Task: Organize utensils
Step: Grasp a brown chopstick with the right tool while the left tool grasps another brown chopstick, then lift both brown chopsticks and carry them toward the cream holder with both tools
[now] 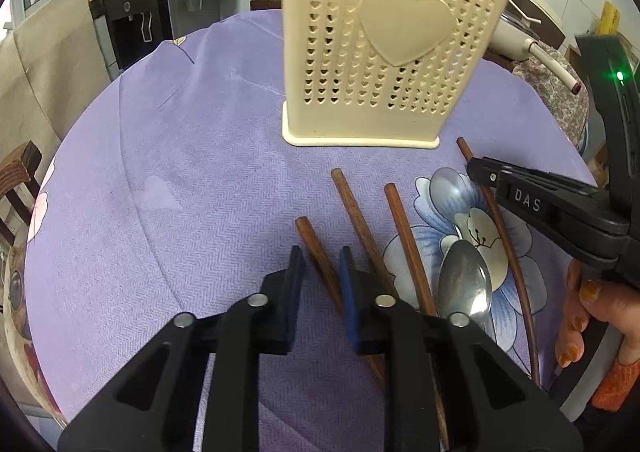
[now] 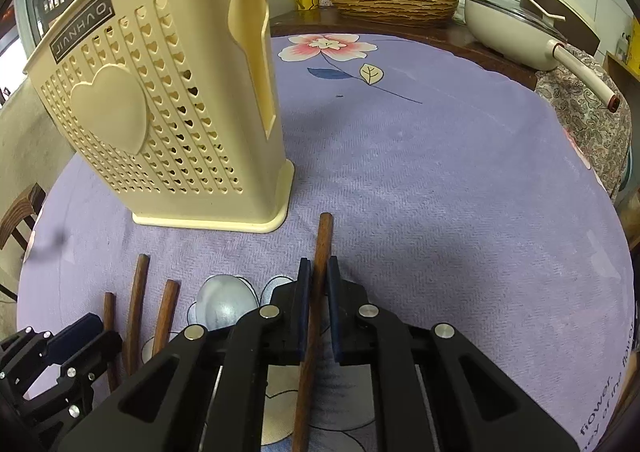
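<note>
My cream holder [image 2: 168, 124] stands upright on the tabletop [image 2: 440, 192], ahead of both claws. Left claw [image 1: 322, 268] pinches the leftmost chopstick [image 1: 310, 240]; right claw [image 2: 319, 276] pinches another chopstick [image 2: 322, 248], both shafts pointing toward the holder.

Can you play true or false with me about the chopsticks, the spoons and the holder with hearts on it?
1. The cream utensil holder stands upright on the purple tablecloth. True.
2. The right claw is empty. False: it is shut on a wooden chopstick.
3. Two metal spoons lie on the cloth among the chopsticks. True.
4. The spoons are already in the holder. False: they lie on the cloth in front of it.
5. The left claw has its pads on either side of the leftmost chopstick. True.
6. The holder's holes are star-shaped. False: they are little hearts.
</note>
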Demonstrator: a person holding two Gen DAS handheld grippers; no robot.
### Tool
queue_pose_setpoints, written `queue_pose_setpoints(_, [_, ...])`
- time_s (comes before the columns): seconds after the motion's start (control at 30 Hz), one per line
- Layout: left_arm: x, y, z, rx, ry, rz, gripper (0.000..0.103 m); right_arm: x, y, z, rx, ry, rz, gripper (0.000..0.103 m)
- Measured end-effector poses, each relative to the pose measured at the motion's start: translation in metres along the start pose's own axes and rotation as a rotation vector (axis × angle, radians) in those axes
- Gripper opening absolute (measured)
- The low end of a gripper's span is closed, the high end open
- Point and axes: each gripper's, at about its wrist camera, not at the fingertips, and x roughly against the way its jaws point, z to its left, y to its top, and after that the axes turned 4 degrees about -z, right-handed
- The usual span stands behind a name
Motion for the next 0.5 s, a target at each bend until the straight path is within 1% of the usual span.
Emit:
queue_pose_setpoints(0.17, [0.000, 0.001, 0.012, 0.055, -0.048, 0.012, 0.013, 0.000, 0.001, -0.005, -0.034, 0.025, 0.004, 0.008])
queue_pose_setpoints(0.37, [0.000, 0.002, 0.022, 0.104, -0.087, 0.021, 0.011, -0.001, 0.002, -0.010, -0.061, 0.062, 0.004, 0.007])
queue_pose_setpoints(0.43, [0.001, 0.002, 0.025, 0.114, -0.101, 0.018, 0.009, 0.003, 0.002, -0.010, -0.066, 0.073, -0.007, 0.007])
queue_pose_setpoints(0.47, [0.003, 0.002, 0.026, 0.116, -0.104, 0.009, 0.002, 0.006, 0.003, -0.009, -0.063, 0.073, -0.019, 0.007])
queue_pose_setpoints(0.5, [0.005, 0.003, 0.027, 0.115, -0.101, 0.001, 0.000, 0.009, 0.003, -0.008, -0.058, 0.071, -0.030, 0.007])
